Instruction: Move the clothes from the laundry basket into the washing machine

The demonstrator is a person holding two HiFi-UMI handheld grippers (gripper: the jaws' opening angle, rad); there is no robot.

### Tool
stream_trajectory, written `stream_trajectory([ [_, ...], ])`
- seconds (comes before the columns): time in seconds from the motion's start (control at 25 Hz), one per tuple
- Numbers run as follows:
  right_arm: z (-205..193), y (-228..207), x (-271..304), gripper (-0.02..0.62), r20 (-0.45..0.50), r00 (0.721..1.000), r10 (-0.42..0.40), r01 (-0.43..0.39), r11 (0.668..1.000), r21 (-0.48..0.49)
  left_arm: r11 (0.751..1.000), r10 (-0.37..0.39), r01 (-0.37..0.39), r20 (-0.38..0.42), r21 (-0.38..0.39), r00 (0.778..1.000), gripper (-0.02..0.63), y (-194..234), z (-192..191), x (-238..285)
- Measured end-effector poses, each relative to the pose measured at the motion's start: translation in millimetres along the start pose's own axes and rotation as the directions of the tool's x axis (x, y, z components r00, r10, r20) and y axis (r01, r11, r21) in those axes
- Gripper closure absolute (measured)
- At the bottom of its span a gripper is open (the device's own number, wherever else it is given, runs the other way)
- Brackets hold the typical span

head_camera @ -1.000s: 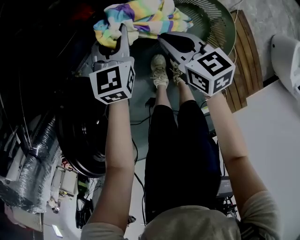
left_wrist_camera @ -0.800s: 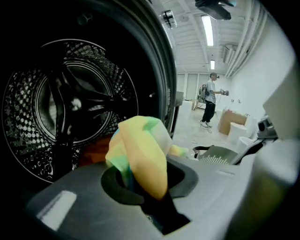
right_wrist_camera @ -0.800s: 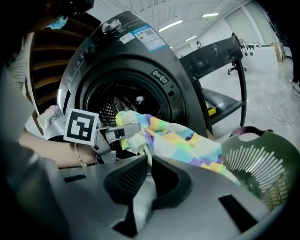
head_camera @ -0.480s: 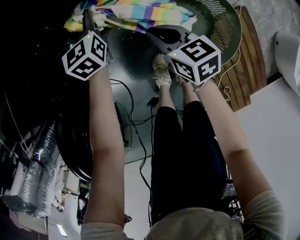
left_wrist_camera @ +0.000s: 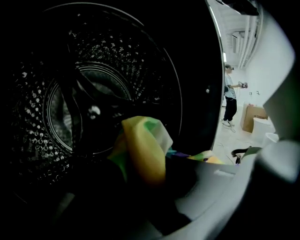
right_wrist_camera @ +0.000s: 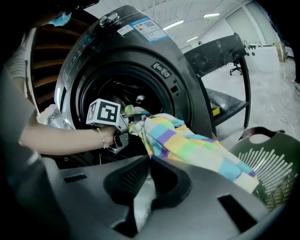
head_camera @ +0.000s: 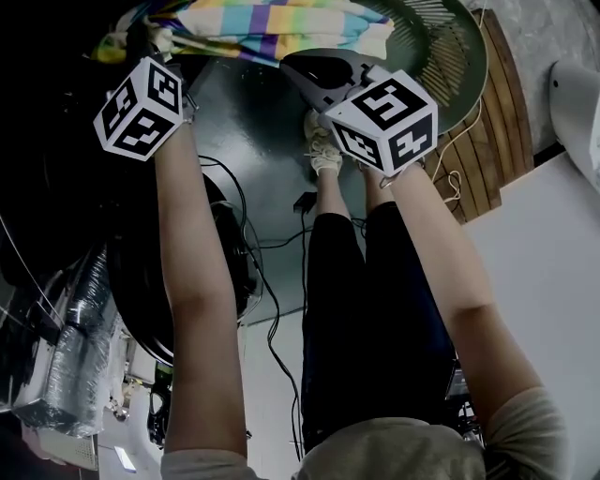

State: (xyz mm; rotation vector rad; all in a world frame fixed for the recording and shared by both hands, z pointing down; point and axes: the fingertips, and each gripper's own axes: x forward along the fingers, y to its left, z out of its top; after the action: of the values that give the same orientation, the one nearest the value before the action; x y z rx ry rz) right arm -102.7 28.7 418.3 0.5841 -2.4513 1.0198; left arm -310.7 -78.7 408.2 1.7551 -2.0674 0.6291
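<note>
A striped cloth [head_camera: 272, 23] stretches across twelve o'clock in the head view. The left gripper [right_wrist_camera: 127, 125] has its jaws clamped on one end at the washing machine [right_wrist_camera: 140, 51] door, the right gripper [right_wrist_camera: 150, 161] jaws pinch the other end, and the green basket [head_camera: 441, 56] sits at one o'clock.

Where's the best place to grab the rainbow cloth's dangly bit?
I'd pinch the rainbow cloth at its loose striped corner by the green basket, coming from the basket side. That end hangs flat and free; the other end is bunched in the left tool at the washing machine.
</note>
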Motion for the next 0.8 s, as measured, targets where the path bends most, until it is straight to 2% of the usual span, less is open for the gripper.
stream_trajectory([
  [0.16,-1.4,5.4,1.2,0.577,-0.005,1.0,0.003,-0.003,1.0,-0.024,0.994,0.112,-0.111,0.07,-0.018,0.991,0.515,23.0,17.0,-4.8],
  [0.28,-2.5,9.4,1.3,0.577,0.0,1.0,-0.012,0.012,0.999,-0.048,0.971,0.232,-0.223,0.123,-0.083,0.965,0.515,55.1,29.8,-5.4],
  [0.36,-4.1,15.2,2.7,0.577,0.003,1.0,-0.003,0.003,0.999,-0.047,0.958,0.259,-0.241,0.107,-0.155,0.96,0.514,67.8,26.6,3.6],
  [0.44,-8.2,20.3,4.3,0.577,-0.003,1.0,0.01,-0.01,0.999,-0.045,0.948,0.239,-0.217,0.073,-0.231,0.968,0.501,65.3,12.9,15.7],
  [0.48,-10.9,23.0,5.0,0.577,-0.009,1.0,0.016,-0.016,0.999,-0.045,0.934,0.233,-0.207,0.059,-0.29,0.971,0.472,63.2,4.4,18.9],
  [0.52,-13.1,25.7,5.4,0.577,-0.014,1.0,0.022,-0.022,0.999,-0.046,0.91,0.234,-0.203,0.046,-0.362,0.971,0.43,62.4,-4.3,19.8],
  [0.6,-15.1,29.7,5.0,0.577,-0.017,0.999,0.028,-0.029,0.998,-0.052,0.841,0.244,-0.205,0.013,-0.5,0.97,0.358,62.8,-20.1,18.4],
  [0.64,-15.5,31.3,3.9,0.577,-0.017,0.999,0.03,-0.03,0.998,-0.055,0.815,0.243,-0.205,-0.001,-0.543,0.97,0.333,62.2,-25.4,16.1],
  [0.8,-18.0,35.1,-3.8,0.578,-0.017,0.999,0.031,-0.032,0.998,-0.047,0.766,0.198,-0.171,-0.026,-0.62,0.98,0.276,54.6,-36.3,-4.7],
])
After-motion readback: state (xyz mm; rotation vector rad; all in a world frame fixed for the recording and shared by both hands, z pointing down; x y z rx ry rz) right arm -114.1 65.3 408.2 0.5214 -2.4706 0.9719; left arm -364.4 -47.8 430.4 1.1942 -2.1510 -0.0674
